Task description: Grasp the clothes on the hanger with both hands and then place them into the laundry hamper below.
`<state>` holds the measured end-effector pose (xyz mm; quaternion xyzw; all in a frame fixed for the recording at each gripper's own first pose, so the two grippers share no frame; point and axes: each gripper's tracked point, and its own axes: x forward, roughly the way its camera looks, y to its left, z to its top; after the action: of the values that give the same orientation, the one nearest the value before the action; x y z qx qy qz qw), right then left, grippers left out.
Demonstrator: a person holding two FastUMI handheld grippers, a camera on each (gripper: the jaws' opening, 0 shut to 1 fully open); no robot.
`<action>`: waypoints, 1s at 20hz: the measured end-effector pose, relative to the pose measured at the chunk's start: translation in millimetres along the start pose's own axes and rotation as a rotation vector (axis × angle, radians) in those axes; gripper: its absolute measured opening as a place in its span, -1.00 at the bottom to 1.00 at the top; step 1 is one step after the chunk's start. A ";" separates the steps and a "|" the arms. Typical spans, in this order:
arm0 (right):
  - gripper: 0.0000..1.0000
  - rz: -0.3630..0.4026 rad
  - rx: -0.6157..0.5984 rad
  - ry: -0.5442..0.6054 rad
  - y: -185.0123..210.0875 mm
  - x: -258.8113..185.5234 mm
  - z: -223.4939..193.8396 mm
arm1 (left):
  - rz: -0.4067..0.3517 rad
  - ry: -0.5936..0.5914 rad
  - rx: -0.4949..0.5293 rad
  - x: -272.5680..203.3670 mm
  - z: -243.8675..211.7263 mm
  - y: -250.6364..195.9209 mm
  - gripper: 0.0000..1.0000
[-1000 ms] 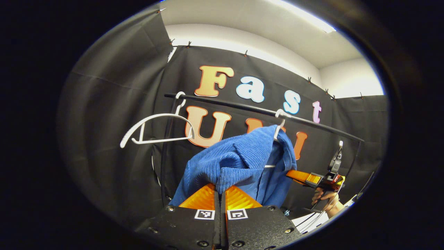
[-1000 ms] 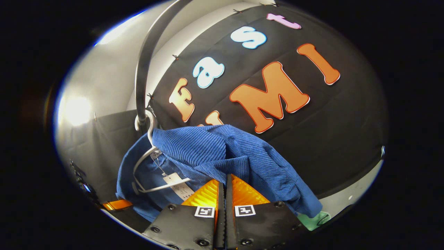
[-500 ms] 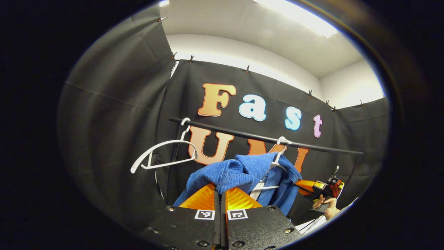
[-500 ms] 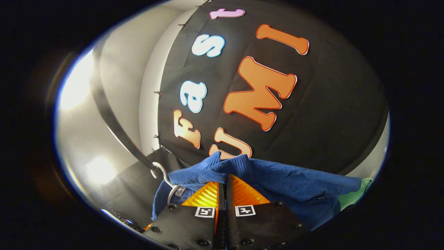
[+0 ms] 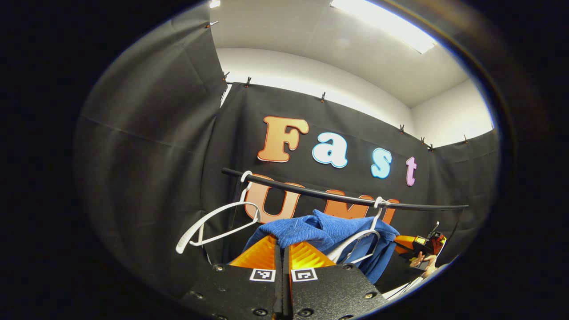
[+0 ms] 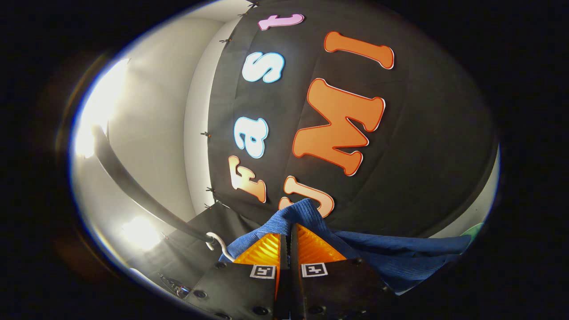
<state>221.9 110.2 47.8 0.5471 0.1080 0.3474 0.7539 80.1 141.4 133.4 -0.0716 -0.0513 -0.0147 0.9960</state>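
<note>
Both tongs (image 5: 282,243) (image 6: 289,238) on blue garment (image 5: 320,227)

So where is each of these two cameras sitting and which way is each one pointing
Left gripper view: rides the left hand-held gripper, looks up at the rail, two white hangers and blue garment; the right hand-held gripper and a hand show farther off.
Right gripper view: rides the right hand-held gripper, tilted up along the rail toward a hanger hook.
Shared: blue garment, rail, booth wall.

Black cloth wall (image 5: 146,146), ceiling light (image 5: 382,24)
</note>
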 end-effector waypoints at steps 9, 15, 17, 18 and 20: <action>-0.85 -0.057 0.033 -0.038 -25.8 4.9 27.5 | -0.060 0.113 0.056 45.9 -33.4 9.9 -1.00; -0.85 -0.104 0.007 -0.067 -41.3 6.8 47.8 | -0.121 0.179 0.051 64.3 -70.1 11.7 -1.00; -0.84 -0.165 -0.007 -0.063 -60.6 5.9 50.8 | -0.137 0.196 0.034 67.5 -83.0 10.0 -1.00; -0.84 -0.190 -0.006 -0.056 -68.7 5.6 46.5 | -0.136 0.206 0.029 69.5 -89.9 11.2 -1.00; -0.85 -0.208 -0.010 -0.068 -76.1 1.3 41.4 | -0.129 0.215 0.029 65.6 -99.8 20.6 -1.00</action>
<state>276.2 67.8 -4.7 0.5405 0.1367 0.2489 0.7920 156.1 146.0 39.0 -0.0515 0.0512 -0.0857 0.9937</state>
